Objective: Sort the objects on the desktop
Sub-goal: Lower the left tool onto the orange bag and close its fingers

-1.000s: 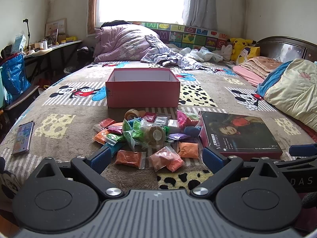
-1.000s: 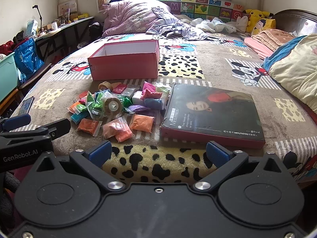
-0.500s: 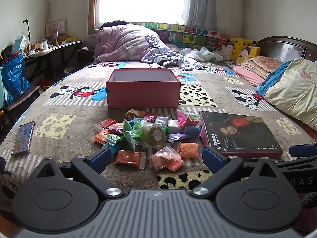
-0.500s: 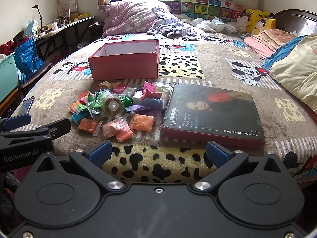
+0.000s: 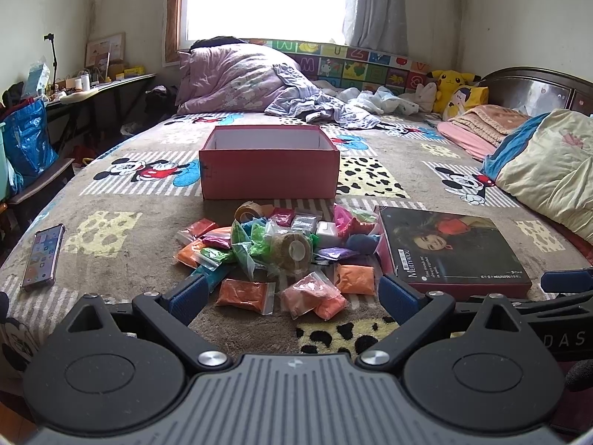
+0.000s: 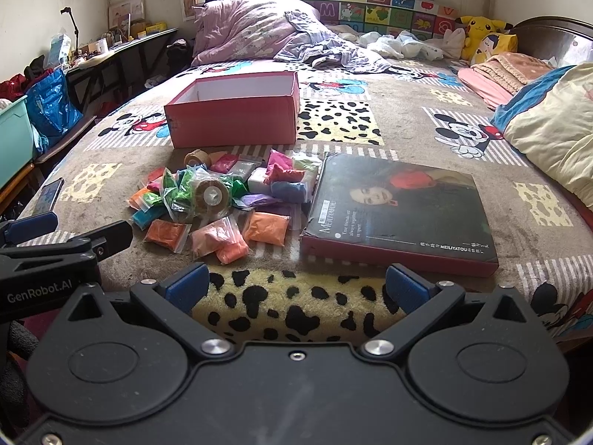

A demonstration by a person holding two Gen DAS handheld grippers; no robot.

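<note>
A pile of small coloured bags (image 5: 281,252) lies on the bed blanket, with two tan tape rolls (image 5: 292,250) among them; the pile also shows in the right wrist view (image 6: 222,200). An open pink box (image 5: 268,163) stands behind the pile and shows in the right wrist view too (image 6: 233,111). A dark lid with a portrait (image 5: 448,248) lies right of the pile and also shows in the right wrist view (image 6: 400,207). My left gripper (image 5: 292,294) is open and empty just short of the pile. My right gripper (image 6: 296,283) is open and empty, near the lid's front edge.
A phone (image 5: 42,256) lies on the blanket at the left. Pillows and quilts (image 5: 548,170) crowd the right side and the far end of the bed. A desk (image 5: 96,92) and a blue bag (image 5: 26,141) stand left of the bed.
</note>
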